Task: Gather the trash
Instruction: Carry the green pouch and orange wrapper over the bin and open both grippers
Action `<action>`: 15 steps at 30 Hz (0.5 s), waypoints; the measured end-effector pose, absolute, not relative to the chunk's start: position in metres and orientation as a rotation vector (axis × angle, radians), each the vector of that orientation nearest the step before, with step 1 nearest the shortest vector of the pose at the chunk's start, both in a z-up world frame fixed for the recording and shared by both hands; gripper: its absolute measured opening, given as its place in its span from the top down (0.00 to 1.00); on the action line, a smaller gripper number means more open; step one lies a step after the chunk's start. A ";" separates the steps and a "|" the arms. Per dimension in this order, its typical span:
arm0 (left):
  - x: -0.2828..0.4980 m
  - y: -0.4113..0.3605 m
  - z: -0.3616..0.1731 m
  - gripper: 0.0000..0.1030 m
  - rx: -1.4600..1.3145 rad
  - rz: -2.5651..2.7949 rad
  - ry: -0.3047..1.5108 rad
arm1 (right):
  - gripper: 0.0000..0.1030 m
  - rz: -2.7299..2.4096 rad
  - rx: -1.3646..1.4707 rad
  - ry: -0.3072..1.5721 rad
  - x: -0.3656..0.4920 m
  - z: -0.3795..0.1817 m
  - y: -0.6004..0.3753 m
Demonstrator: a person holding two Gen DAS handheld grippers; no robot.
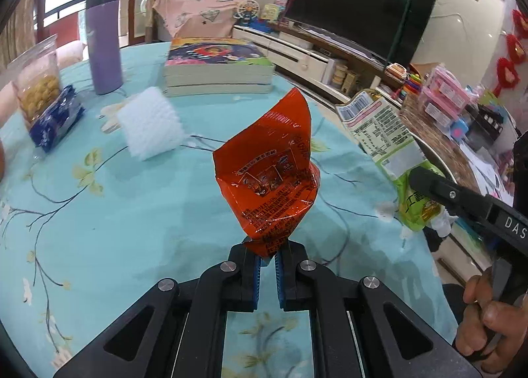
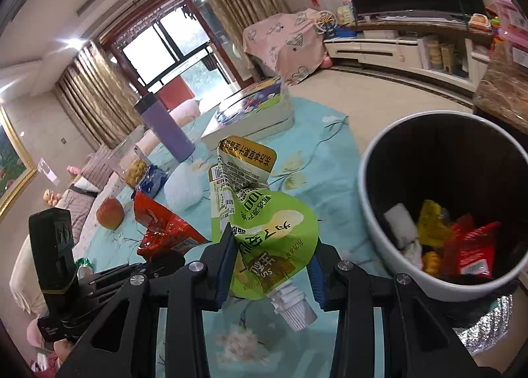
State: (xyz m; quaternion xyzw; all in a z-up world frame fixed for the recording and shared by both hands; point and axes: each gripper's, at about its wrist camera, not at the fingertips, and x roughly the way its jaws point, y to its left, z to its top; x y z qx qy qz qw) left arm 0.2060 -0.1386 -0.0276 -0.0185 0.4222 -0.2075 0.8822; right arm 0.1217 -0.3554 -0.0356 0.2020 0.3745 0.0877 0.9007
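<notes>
My left gripper (image 1: 268,254) is shut on the bottom corner of an orange-red snack wrapper (image 1: 274,173), held upright above the blue floral tablecloth (image 1: 132,219). The wrapper also shows in the right wrist view (image 2: 165,229). My right gripper (image 2: 272,265) is shut on a green spouted drink pouch (image 2: 267,229), which shows at the right of the left wrist view (image 1: 382,133). A white trash bin (image 2: 373,213) with several wrappers inside stands just right of the right gripper, off the table's edge.
On the table are white foam netting (image 1: 150,122), a purple tumbler (image 1: 104,41), a stack of books (image 1: 217,64), a snack jar (image 1: 38,81) and a blue packet (image 1: 54,119). A TV stand (image 1: 316,57) lies beyond.
</notes>
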 end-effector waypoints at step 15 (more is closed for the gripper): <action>0.202 -0.179 -0.021 0.94 0.026 -0.501 0.874 | 0.62 0.089 0.457 0.733 0.093 -0.029 -0.402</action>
